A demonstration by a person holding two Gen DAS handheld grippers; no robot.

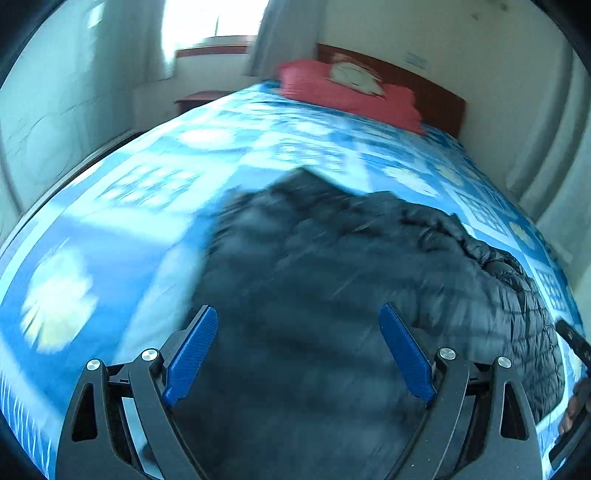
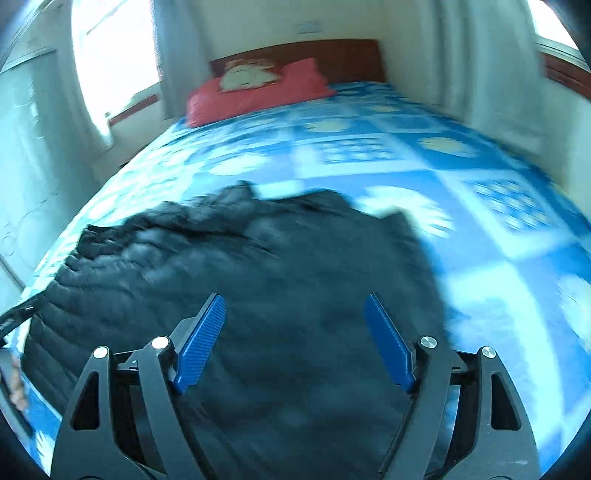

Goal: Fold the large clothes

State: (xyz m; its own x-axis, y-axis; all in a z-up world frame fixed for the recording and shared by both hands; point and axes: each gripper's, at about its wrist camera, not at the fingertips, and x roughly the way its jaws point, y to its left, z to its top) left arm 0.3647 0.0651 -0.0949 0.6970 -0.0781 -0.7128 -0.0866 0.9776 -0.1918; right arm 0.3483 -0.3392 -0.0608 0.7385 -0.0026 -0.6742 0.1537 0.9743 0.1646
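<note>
A large dark quilted jacket (image 1: 332, 266) lies spread on the blue patterned bed; it also shows in the right wrist view (image 2: 258, 266). My left gripper (image 1: 299, 314) is open, its blue pads (image 1: 192, 350) apart above the jacket's near part, holding nothing. My right gripper (image 2: 295, 306) is open too, its blue pads (image 2: 201, 343) apart above the jacket's near right part, empty. Both views are blurred by motion. The right gripper's edge shows at the far right of the left wrist view (image 1: 576, 343); the left gripper's edge shows at the far left of the right wrist view (image 2: 18, 314).
The blue and white bedspread (image 1: 129, 192) covers the bed (image 2: 480, 229). A red pillow (image 1: 351, 92) lies by the brown headboard (image 1: 424, 85); the pillow also shows in the right wrist view (image 2: 255, 88). A bright window with curtains (image 1: 207, 22) and a low bedside table (image 1: 192, 98) stand at back left.
</note>
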